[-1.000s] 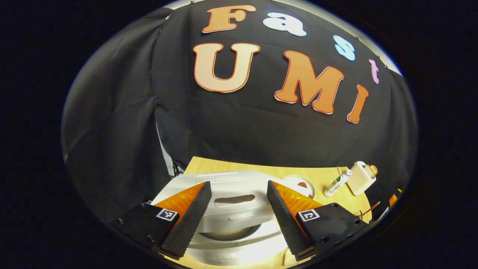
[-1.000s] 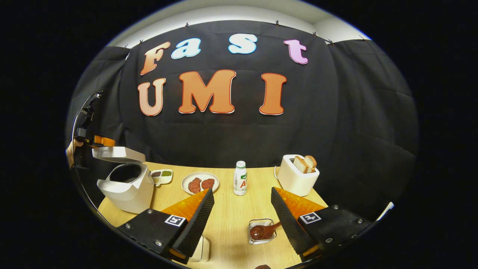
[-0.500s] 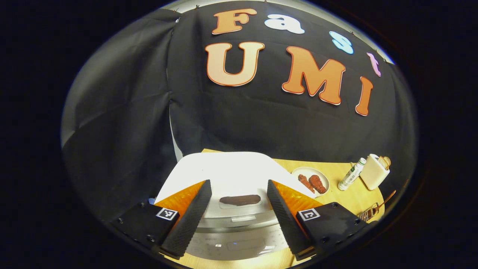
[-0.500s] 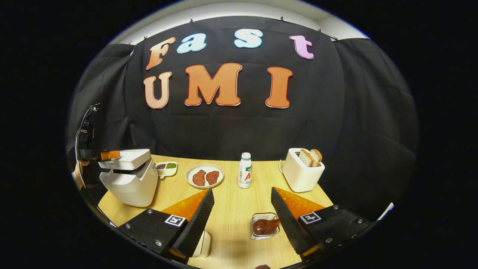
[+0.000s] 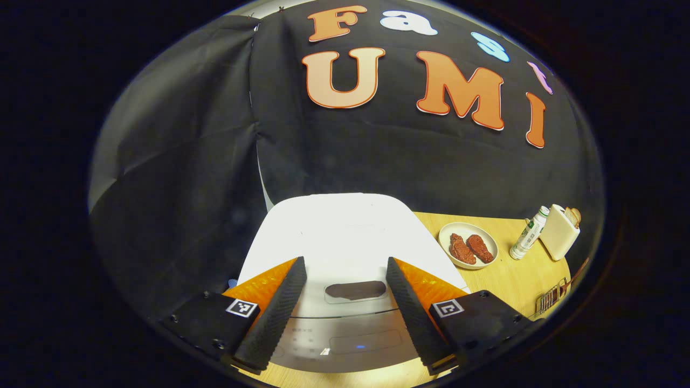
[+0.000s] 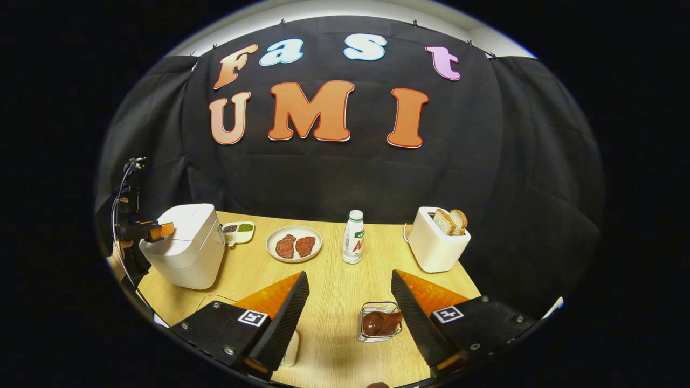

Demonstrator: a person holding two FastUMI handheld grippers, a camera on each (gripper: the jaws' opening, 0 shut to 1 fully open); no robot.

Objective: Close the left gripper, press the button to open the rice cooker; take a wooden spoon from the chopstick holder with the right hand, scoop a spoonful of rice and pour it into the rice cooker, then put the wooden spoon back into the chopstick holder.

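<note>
Both jaws wide, holding nothing. Rice cooker [image 6: 186, 245] lid now shut, was up a second ago; wooden spoon [image 6: 380, 322] back in chopstick holder [image 6: 362, 330]. Looks finished.

Light wood surface [image 6: 334, 318] has a white rice cooker [image 6: 186, 248] at its left end, lid down. Next to it sits a small sauce dish [image 6: 238, 230], then a plate of meat [image 6: 294, 244], a bottle [image 6: 353, 237], a toaster [image 6: 437, 242] with bread, and up front a wire chopstick holder [image 6: 380, 323] holding the wooden spoon [image 6: 377, 322].
</note>
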